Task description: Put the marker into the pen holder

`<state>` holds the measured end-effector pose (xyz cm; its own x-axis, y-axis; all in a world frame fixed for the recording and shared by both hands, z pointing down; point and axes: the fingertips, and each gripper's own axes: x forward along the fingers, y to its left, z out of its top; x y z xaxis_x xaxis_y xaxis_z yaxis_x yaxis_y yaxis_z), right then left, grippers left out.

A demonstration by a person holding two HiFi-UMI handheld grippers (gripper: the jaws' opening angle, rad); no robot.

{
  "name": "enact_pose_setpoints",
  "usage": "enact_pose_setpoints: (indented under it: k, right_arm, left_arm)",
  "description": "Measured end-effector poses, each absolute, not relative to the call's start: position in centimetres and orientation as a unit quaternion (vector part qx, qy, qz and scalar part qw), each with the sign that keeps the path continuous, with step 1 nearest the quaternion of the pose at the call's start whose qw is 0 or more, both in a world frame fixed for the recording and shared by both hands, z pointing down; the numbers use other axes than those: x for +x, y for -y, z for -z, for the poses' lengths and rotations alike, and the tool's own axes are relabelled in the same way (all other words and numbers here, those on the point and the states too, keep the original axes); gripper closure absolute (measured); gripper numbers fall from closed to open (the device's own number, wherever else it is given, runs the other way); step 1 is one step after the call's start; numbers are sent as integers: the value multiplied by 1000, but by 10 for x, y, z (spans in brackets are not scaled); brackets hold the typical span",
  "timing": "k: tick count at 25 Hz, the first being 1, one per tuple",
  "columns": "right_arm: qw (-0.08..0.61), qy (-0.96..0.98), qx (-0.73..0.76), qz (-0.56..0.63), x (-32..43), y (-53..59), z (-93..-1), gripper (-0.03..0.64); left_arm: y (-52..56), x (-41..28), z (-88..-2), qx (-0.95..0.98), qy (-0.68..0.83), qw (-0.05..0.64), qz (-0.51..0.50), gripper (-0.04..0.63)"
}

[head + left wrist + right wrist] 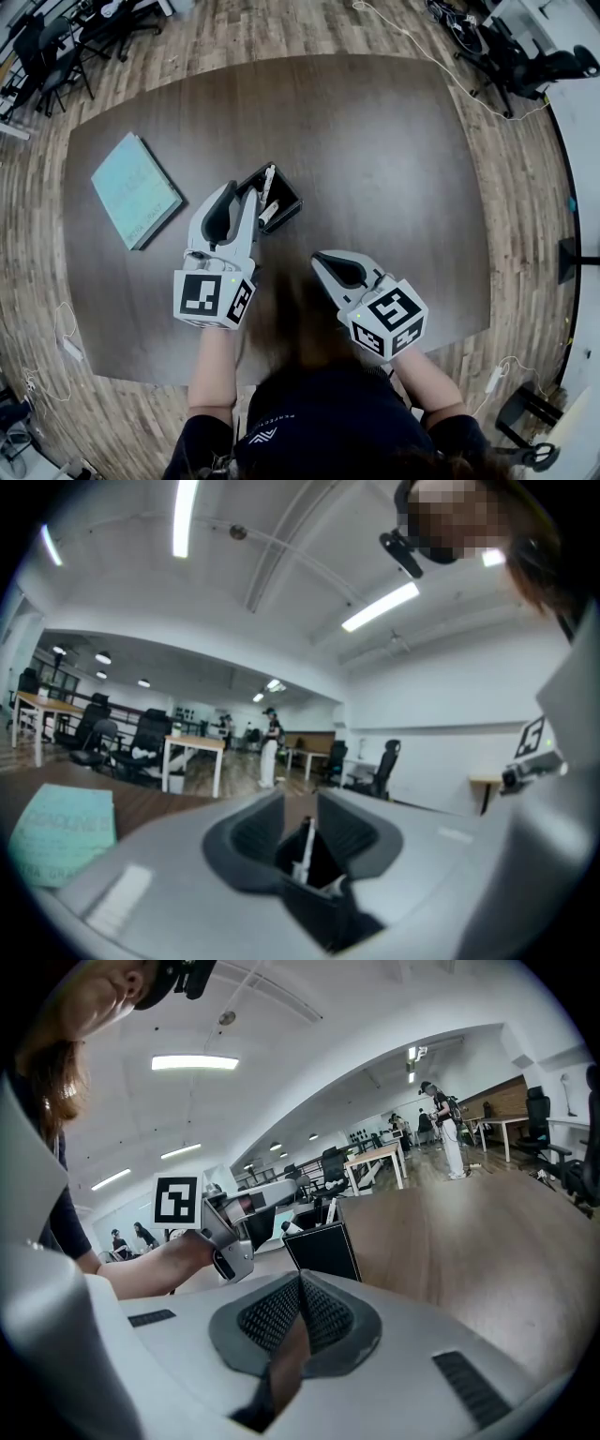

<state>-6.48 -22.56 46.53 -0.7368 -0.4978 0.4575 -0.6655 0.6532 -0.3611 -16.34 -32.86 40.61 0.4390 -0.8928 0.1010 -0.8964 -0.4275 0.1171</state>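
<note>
A black pen holder [281,199] stands on the brown table [394,150] left of centre. A white marker [268,182] leans upright inside it, and a second white piece [267,215] shows at its near side. My left gripper [238,195] is open, with its tips right beside the holder's left corner. In the left gripper view the holder [323,892] and the marker [305,844] show through the gap of the left gripper [300,808]. My right gripper [320,260] is shut and empty, nearer the person. In the right gripper view the right gripper [300,1281] points towards the holder [323,1251].
A teal book [136,189] lies flat on the table's left part and also shows as the book [61,841] in the left gripper view. Office chairs [525,66] and cables lie on the wooden floor around the table. The person's body is at the near edge.
</note>
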Motion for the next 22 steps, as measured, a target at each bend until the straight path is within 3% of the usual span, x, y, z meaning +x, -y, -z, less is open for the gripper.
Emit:
enact_pose_setpoints:
  k: [22]
  right_arm:
    - [146, 916, 308, -214, -61, 210, -430, 617]
  left_arm:
    - [270, -184, -378, 821, 562, 101, 15, 510]
